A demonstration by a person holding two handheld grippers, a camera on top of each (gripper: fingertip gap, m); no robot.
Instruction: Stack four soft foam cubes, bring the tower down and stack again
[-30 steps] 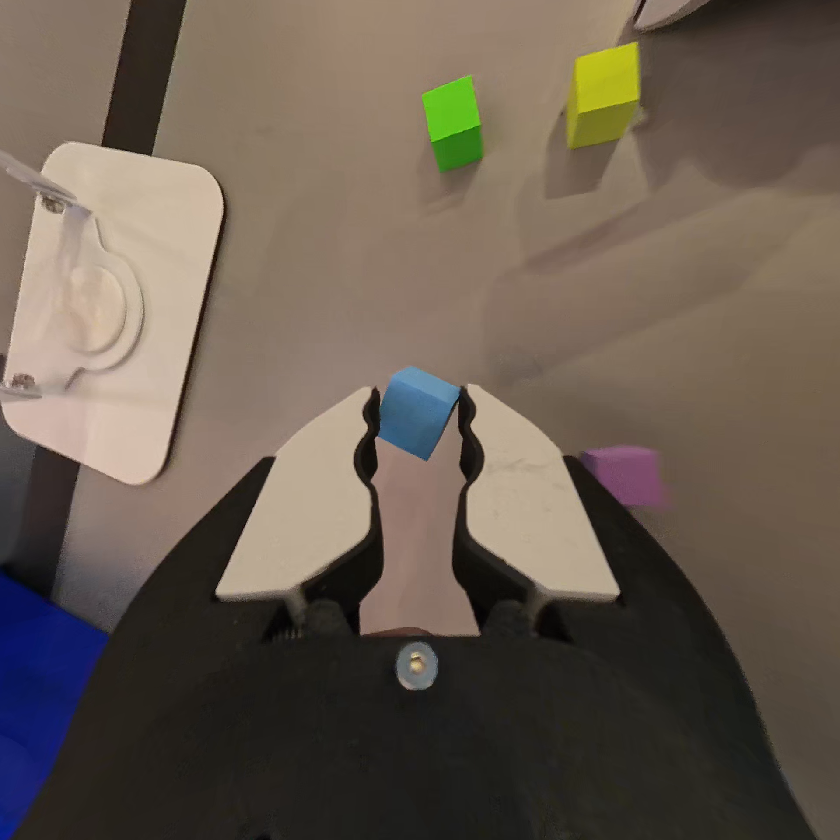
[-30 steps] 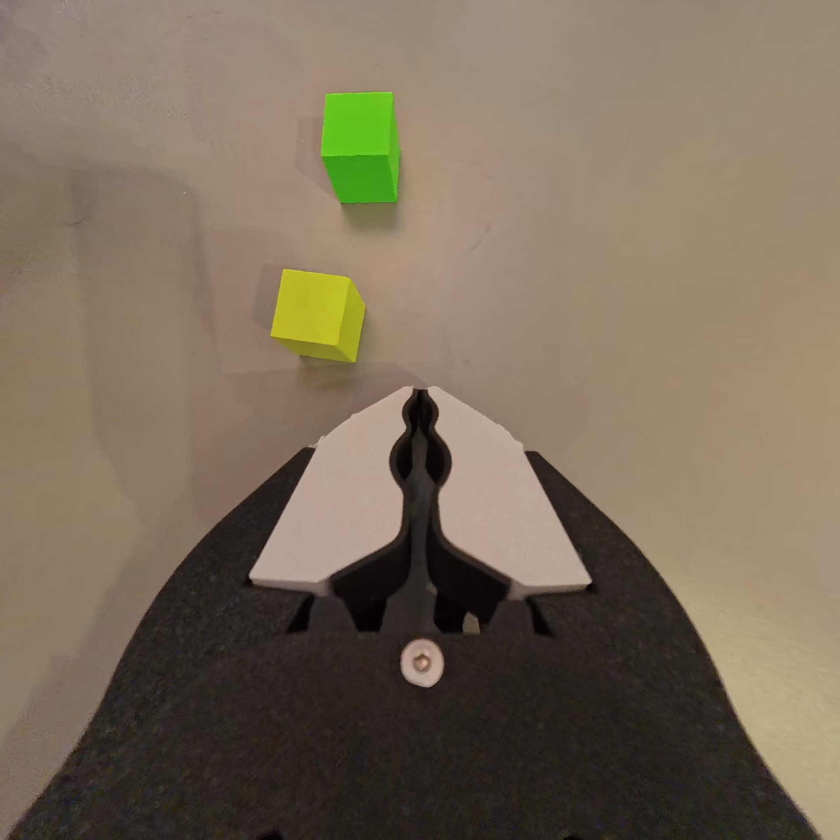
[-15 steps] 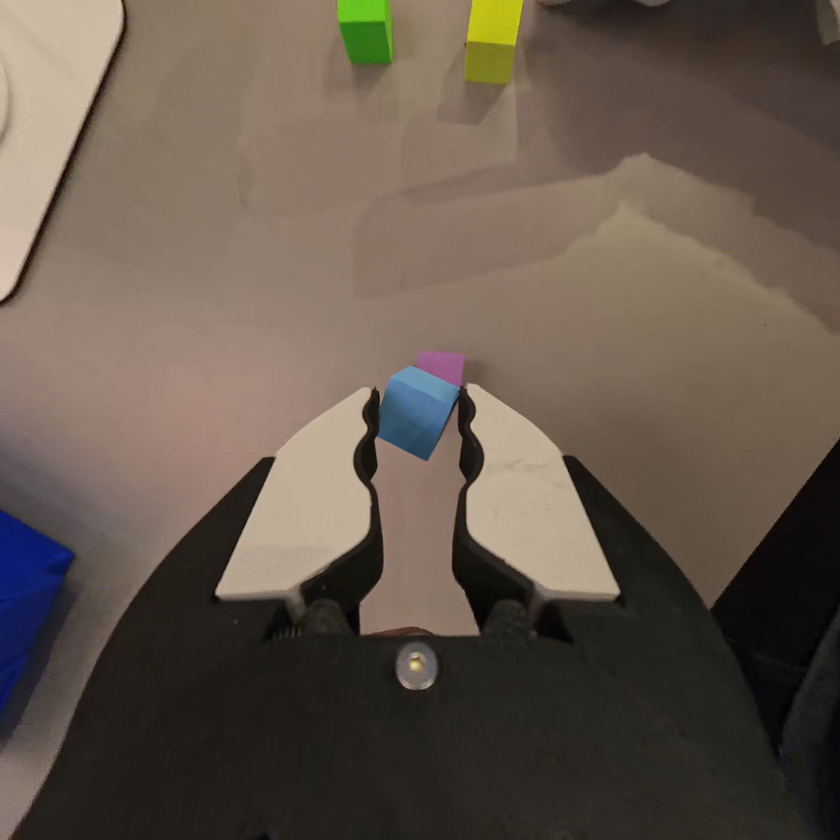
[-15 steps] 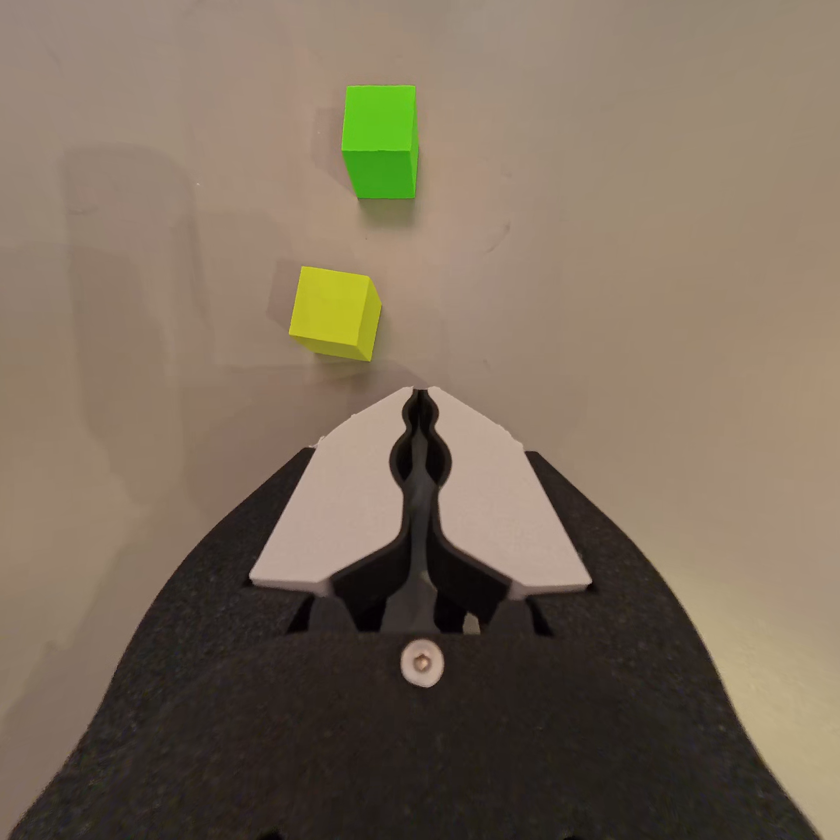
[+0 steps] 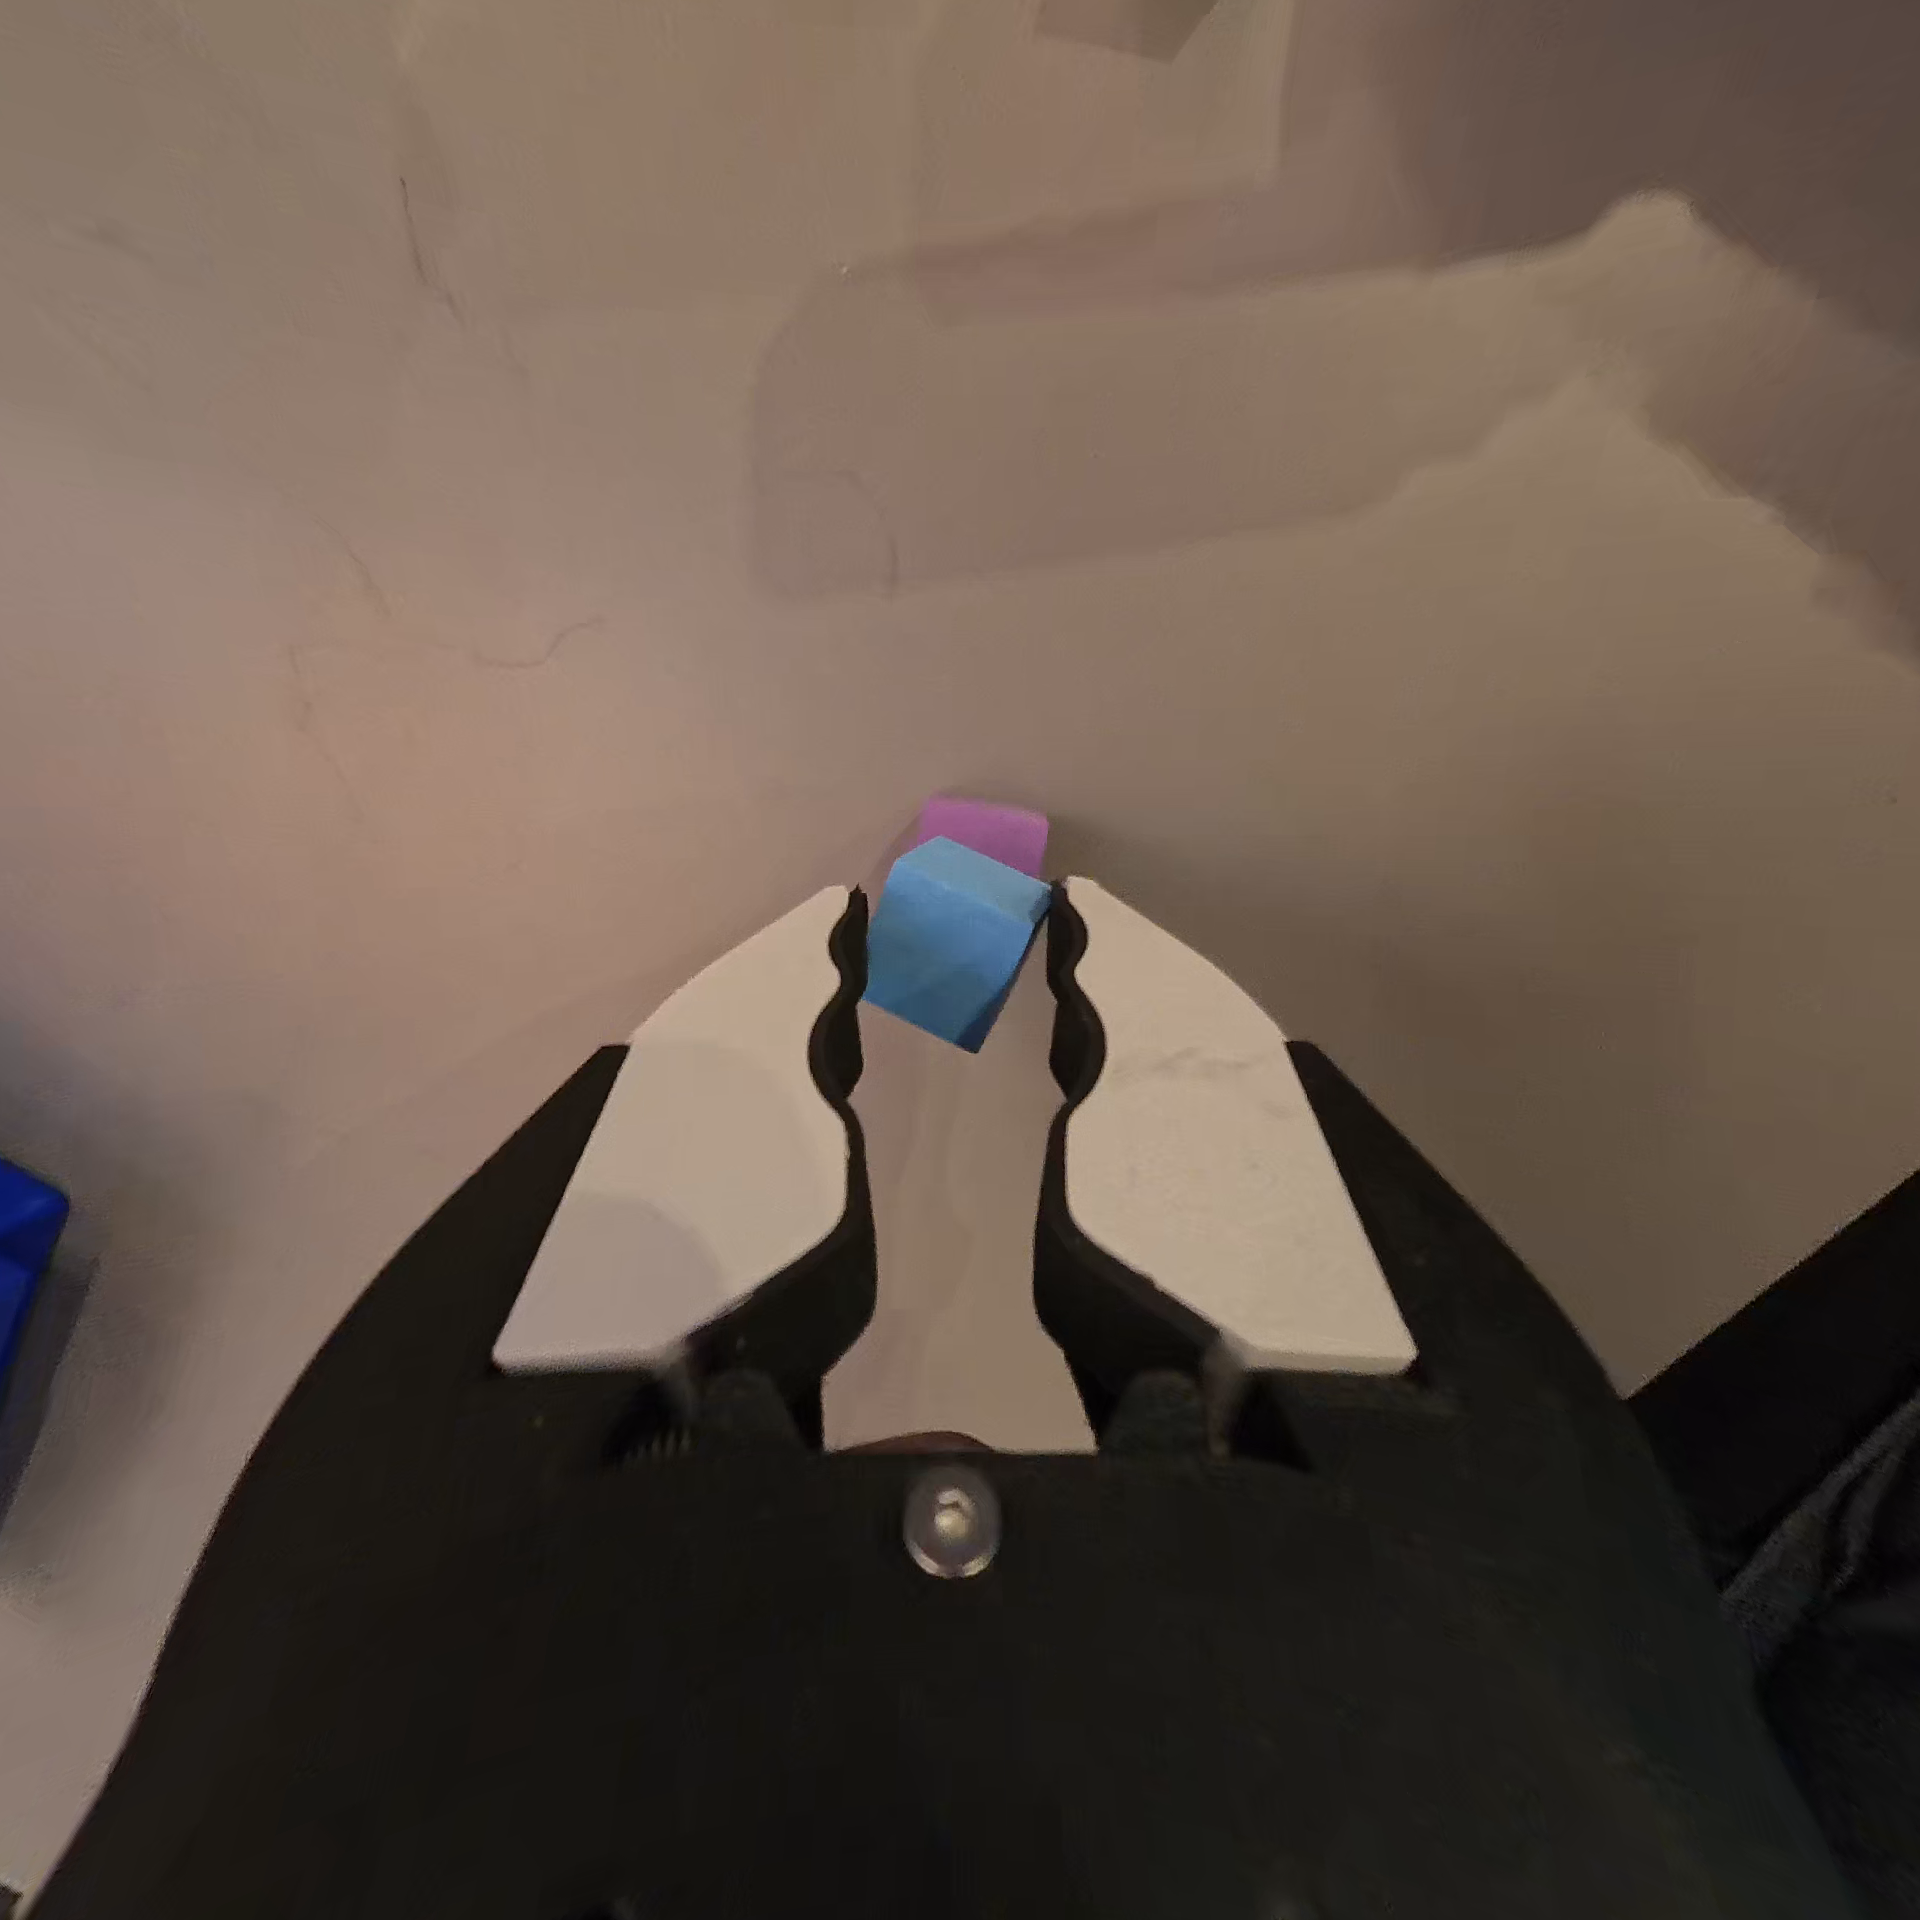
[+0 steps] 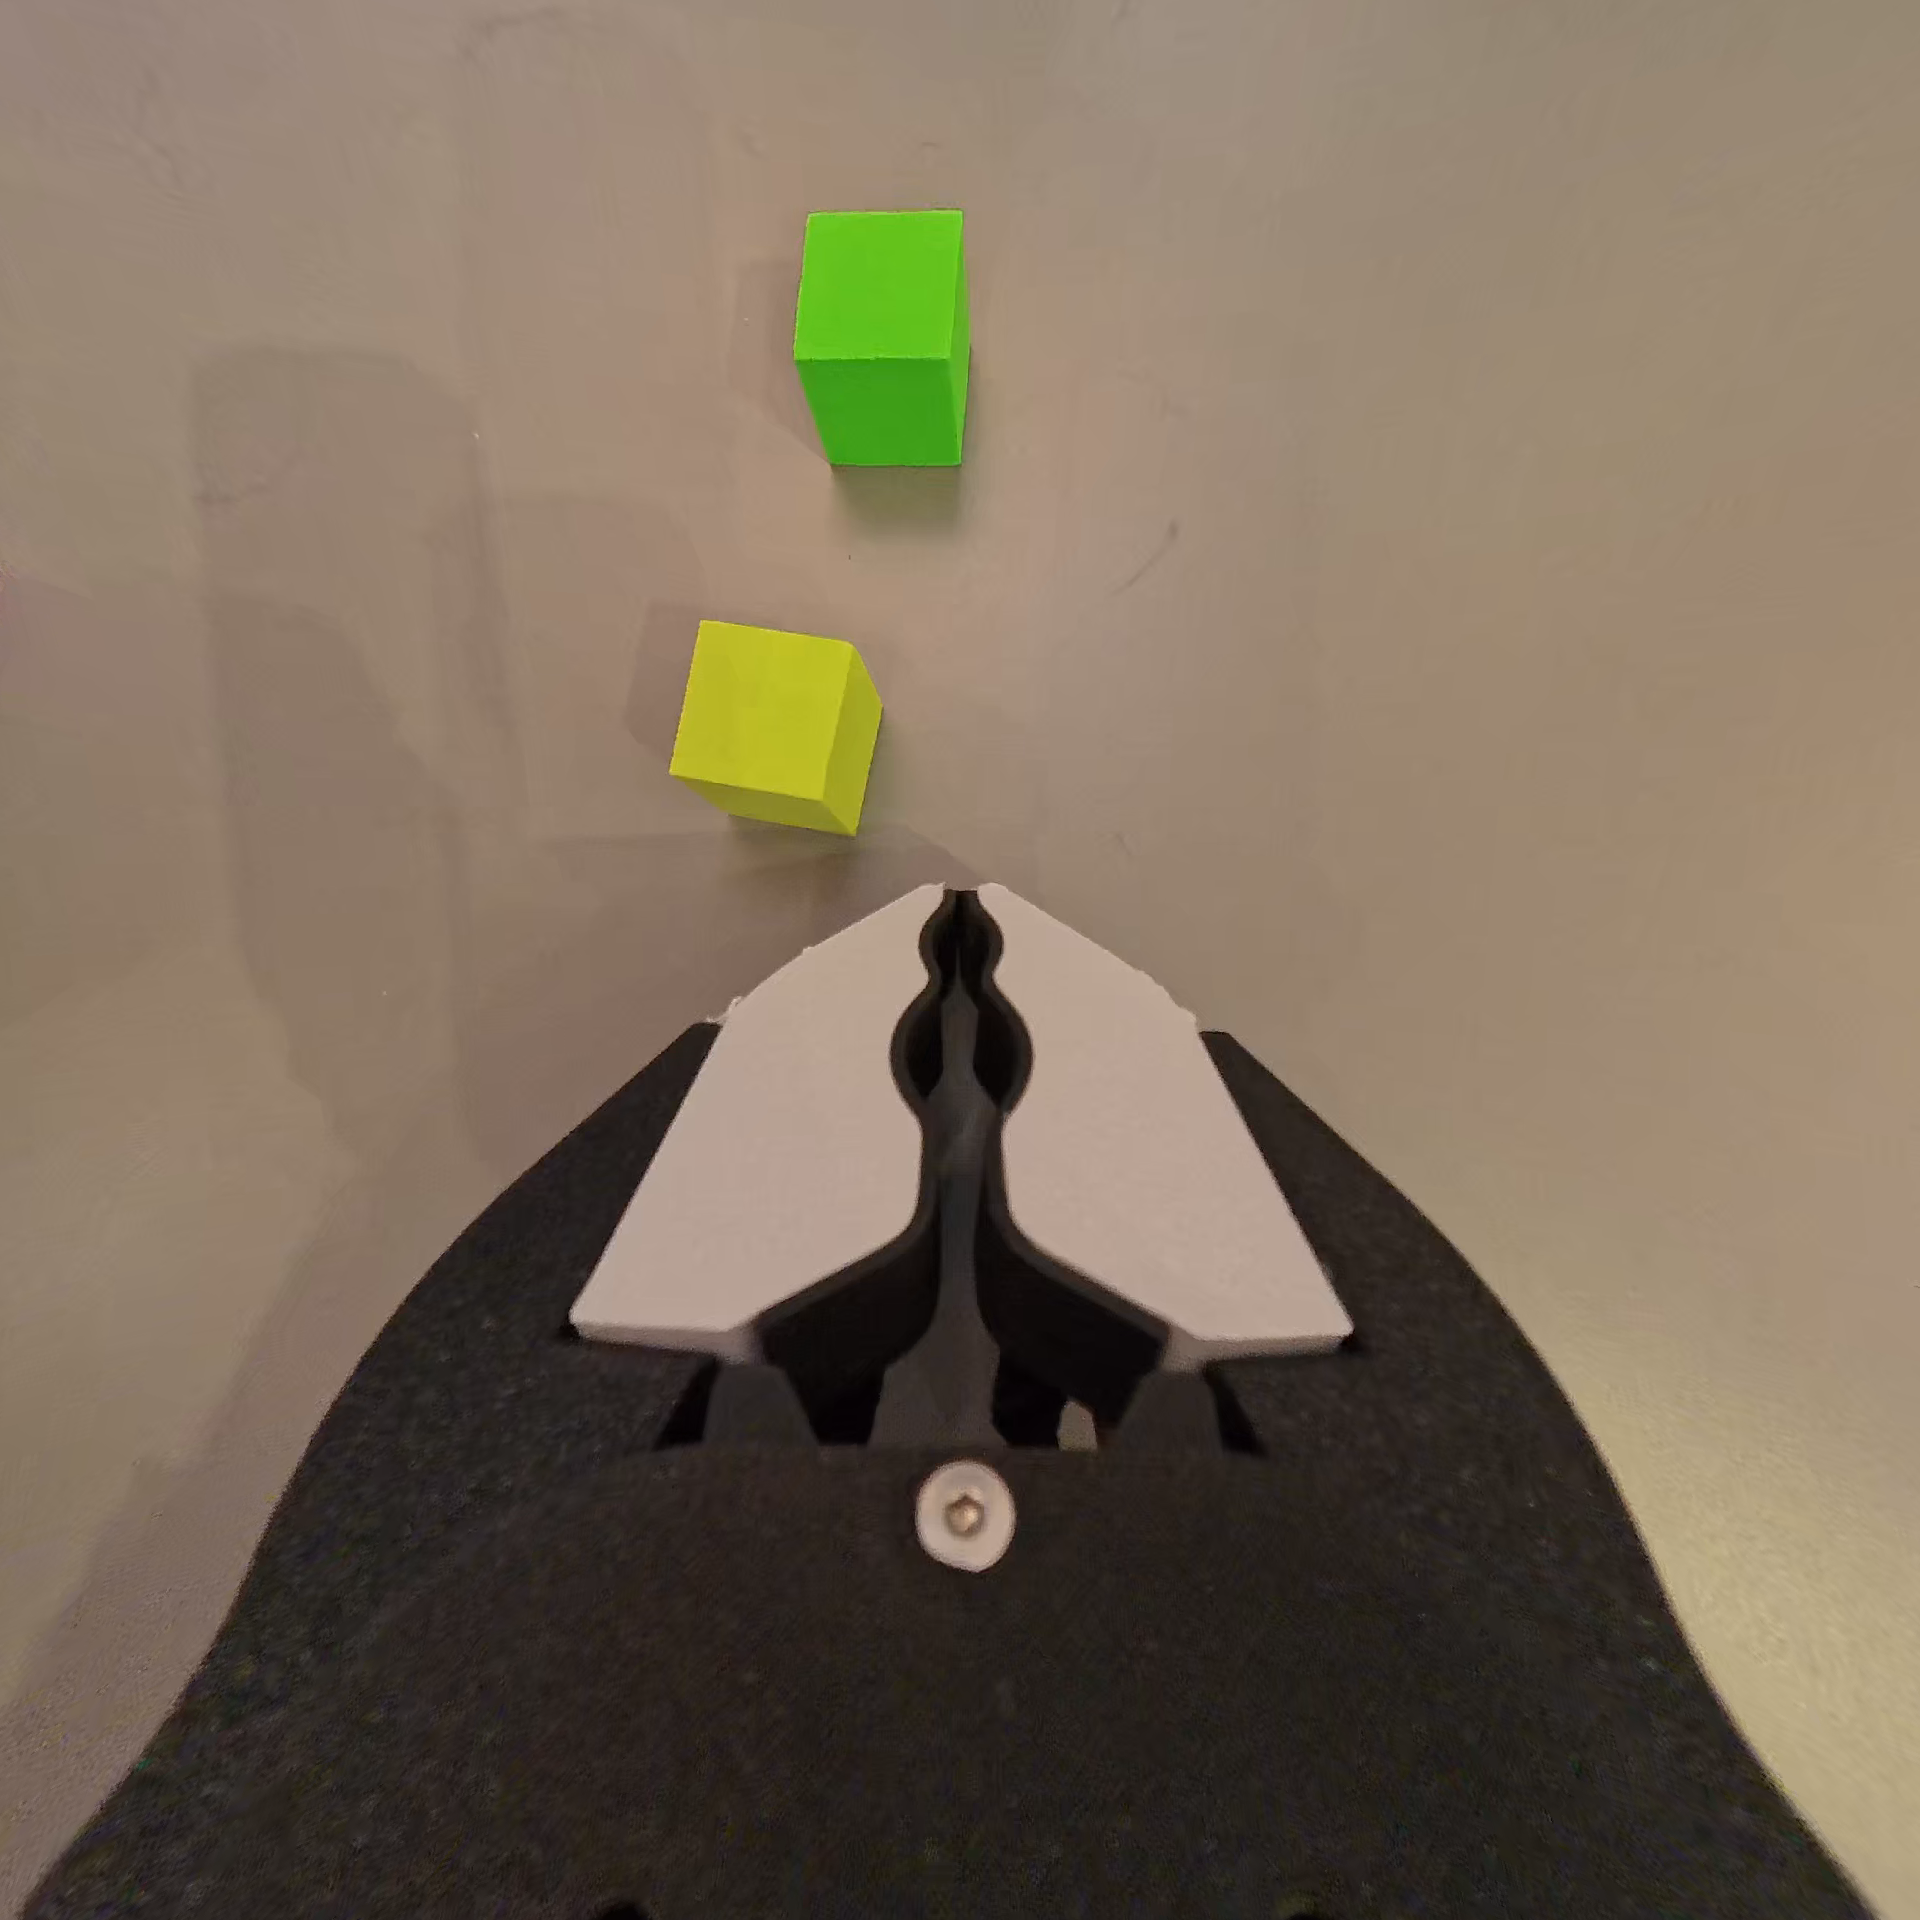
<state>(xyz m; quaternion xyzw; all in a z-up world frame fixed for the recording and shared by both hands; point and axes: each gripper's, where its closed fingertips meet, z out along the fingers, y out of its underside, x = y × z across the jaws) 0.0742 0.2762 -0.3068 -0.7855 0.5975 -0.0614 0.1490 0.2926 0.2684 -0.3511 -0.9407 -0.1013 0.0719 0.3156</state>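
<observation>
Purple cube [image 5: 987, 847] nearer matte blue cube [image 5: 951, 940].

A grey-beige counter [image 5: 416, 520] carries soft shadows and faint scratches. A blue object [image 5: 26, 1247] sits at its left edge; dark fabric [image 5: 1829, 1455] shows at right.

Purple cube [image 5: 987, 847] mostly hidden behind blue cube [image 5: 951, 940]; blue object [image 5: 26, 1262], maybe box, cut off.
</observation>
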